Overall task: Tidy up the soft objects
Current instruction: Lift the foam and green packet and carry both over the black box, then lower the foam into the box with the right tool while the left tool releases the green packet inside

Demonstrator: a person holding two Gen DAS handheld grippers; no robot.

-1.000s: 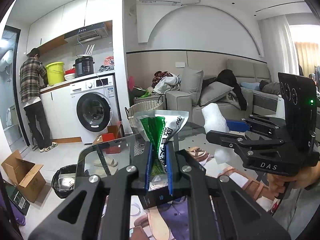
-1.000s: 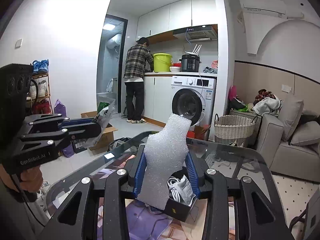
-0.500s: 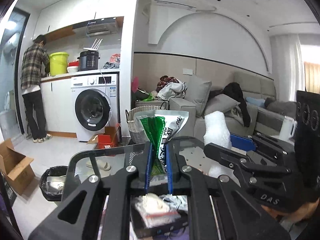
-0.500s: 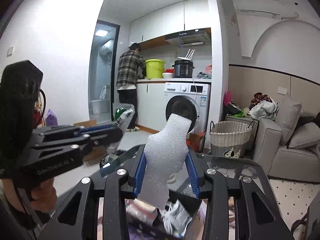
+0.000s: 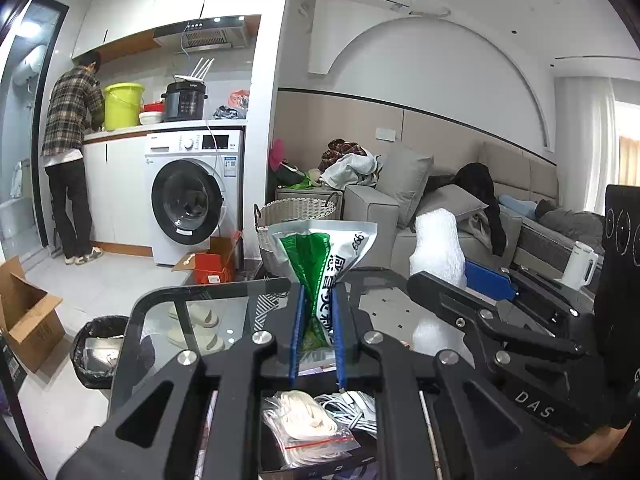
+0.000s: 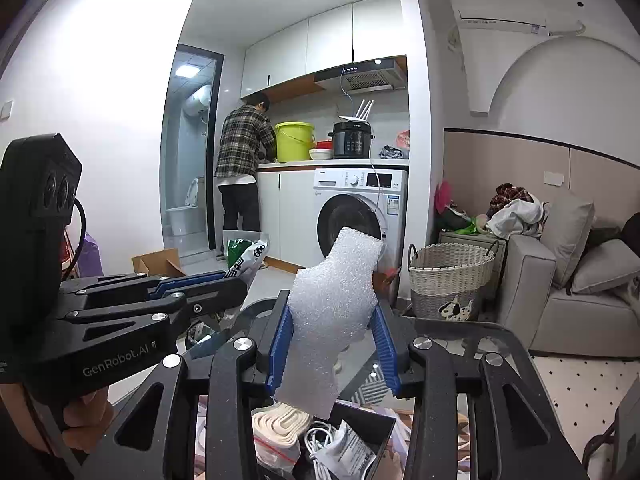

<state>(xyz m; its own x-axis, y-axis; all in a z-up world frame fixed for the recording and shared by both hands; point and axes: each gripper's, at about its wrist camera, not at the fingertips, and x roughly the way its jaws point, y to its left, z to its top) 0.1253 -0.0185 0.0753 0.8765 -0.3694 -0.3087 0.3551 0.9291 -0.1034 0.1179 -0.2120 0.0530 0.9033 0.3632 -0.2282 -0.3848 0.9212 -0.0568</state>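
Now the left tool (image 5: 316,344) pinches a green packet (image 5: 320,264) and the right tool (image 6: 332,348) grips a foam piece (image 6: 332,308), both above the black box (image 6: 360,424), likely awaiting lowering and release.

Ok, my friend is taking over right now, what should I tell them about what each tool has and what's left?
Left tool: shut on the green pouch, held above the black box.
Right tool: shut on the white foam, also above the box.
Box: sits on the glass table, already holding bagged bands and cables.
Left to do: probably lower pouch and foam into the box, then let go.
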